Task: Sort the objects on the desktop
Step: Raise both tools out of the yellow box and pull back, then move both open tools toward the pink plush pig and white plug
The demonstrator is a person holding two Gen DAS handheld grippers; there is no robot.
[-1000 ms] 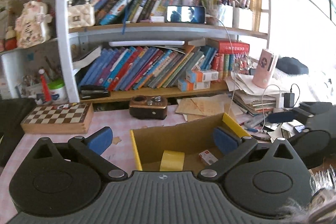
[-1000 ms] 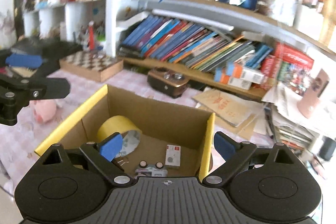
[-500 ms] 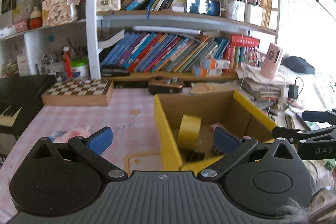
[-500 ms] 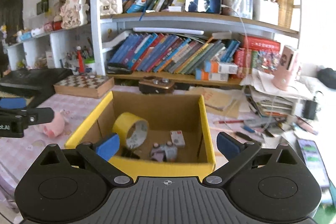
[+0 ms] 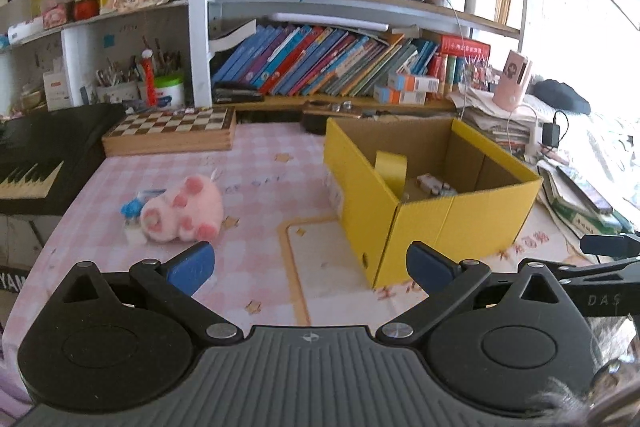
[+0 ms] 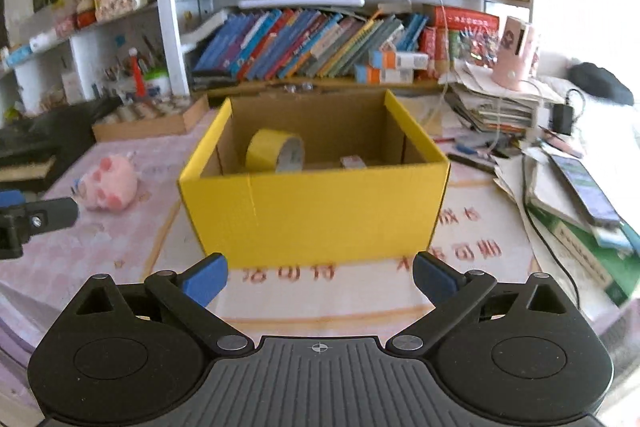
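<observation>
Desktop objects: your pink plush toy point(image 5: 182, 209) lies on the checked tablecloth point(image 5: 256, 187), left of the box and well apart from it.
Left gripper point(image 5: 310, 267): your fingers stand wide apart, holding nothing, low over the cloth.
Right gripper point(image 6: 320, 277): yours gapes too, empty, just before the box's front wall.
Yellow box point(image 6: 316, 211): open-topped; a yellow tape roll point(image 6: 276, 151) stands on edge inside, with small items beside it.
Chessboard point(image 5: 172, 131): behind the toy, near the bookshelf point(image 5: 320, 67).
</observation>
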